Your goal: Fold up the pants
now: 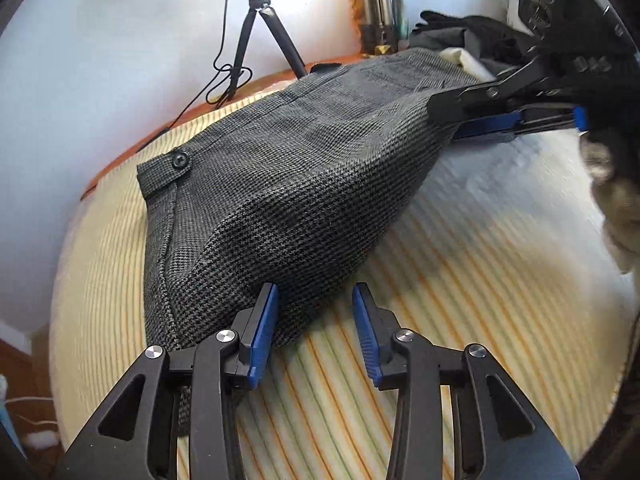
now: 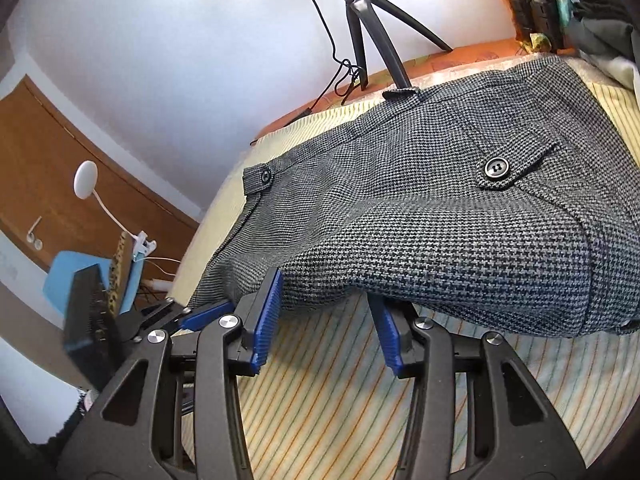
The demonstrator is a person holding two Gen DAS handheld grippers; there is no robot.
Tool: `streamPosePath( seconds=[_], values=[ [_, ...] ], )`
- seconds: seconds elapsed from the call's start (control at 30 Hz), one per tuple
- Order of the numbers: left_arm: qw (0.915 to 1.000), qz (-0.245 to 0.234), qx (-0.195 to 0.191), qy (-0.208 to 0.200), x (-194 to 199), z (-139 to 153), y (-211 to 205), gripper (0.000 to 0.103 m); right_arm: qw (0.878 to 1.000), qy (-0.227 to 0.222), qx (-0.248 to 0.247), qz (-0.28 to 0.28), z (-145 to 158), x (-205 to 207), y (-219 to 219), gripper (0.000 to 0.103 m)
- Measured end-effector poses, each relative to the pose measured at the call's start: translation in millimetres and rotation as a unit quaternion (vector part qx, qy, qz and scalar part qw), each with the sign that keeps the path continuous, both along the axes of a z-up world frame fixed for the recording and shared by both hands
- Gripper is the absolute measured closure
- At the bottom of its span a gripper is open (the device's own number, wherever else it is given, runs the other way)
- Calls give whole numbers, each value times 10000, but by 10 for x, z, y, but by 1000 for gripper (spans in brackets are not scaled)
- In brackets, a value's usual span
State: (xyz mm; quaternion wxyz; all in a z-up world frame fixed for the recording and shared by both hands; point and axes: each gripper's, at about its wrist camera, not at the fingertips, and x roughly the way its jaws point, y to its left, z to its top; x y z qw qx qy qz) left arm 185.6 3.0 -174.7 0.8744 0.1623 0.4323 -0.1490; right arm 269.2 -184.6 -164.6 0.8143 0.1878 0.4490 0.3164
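Note:
Grey houndstooth pants (image 1: 288,168) lie folded in a bulky heap on the striped yellow bedspread (image 1: 460,280). My left gripper (image 1: 316,312) is open at the near fold edge, its left blue pad touching the cloth. My right gripper (image 2: 326,300) is open too, its fingertips at the lifted fold edge of the pants (image 2: 440,208), cloth draped over the tips. In the left wrist view the right gripper (image 1: 452,120) shows at the pants' far right edge. In the right wrist view the left gripper (image 2: 192,318) shows at the lower left edge.
A black tripod (image 1: 256,36) with a trailing cable stands at the bed's far edge by the white wall. Dark clothes (image 1: 472,36) are piled at the back right. A wooden door and a blue chair (image 2: 80,280) with a small lamp are off the bed's left side.

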Motion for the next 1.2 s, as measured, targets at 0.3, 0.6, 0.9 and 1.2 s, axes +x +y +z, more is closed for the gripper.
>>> streamPosePath(
  seconds=[0.3,0.6,0.9,1.2],
  values=[
    [9999,-51,65,-146,71,-110,-69,62,10000,-49,-57,31,12,-22,26,55],
    [9972,73,-687,-302,45,303,166,95,9998,-140,128,9,123,-50,-28,55],
    [9932,257,-1024,-483,-43,600,448,90,9994,64,-37,341,37,-186,138,54],
    [9941,286,-994,-315,-214,542,626,90,9943,134,-259,1030,-192,-375,568,54]
  ],
)
